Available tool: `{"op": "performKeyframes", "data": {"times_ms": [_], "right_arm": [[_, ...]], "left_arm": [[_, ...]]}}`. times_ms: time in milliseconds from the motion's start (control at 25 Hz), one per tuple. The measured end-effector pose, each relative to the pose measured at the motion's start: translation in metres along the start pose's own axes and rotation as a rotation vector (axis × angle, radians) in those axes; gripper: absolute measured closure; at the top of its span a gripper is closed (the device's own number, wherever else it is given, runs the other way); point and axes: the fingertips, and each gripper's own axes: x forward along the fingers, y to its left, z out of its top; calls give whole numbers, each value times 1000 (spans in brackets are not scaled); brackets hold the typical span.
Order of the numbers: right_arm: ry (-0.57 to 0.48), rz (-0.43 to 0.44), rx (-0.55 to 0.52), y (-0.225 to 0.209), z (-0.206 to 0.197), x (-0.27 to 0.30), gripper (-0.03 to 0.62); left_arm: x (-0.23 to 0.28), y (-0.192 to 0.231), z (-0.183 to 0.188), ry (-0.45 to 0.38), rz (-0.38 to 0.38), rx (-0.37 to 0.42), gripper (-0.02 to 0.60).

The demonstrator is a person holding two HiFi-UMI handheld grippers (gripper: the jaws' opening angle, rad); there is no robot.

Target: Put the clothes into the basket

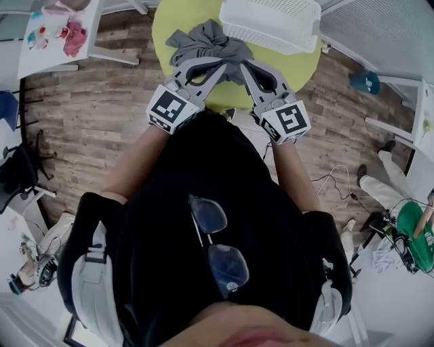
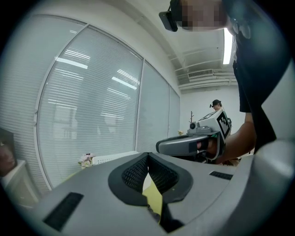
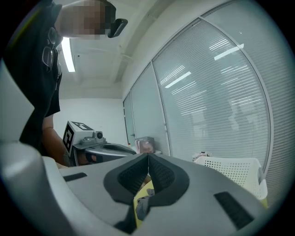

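Crumpled grey clothes lie on the round yellow-green tabletop, just left of the white perforated plastic basket. Your L hand-held gripper & R hand-held gripper are both closed tight, nothing between jaws, tips at the clothes' near edge.

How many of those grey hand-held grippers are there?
2: the left gripper and the right gripper, side by side, tips at the crumpled grey clothes on the round yellow-green table.
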Motion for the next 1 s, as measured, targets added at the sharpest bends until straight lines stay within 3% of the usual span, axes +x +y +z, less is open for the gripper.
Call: {"op": "performKeyframes", "data": {"times_ms": [400,1000], "right_arm": [[60,-10,10,-14,-39,32,569],[222,-84,112,-44,-121,87,569]], "left_arm": [[22,36,-46,86,-30,51,571],[55,78,-150,373,-195,156,570]]}}
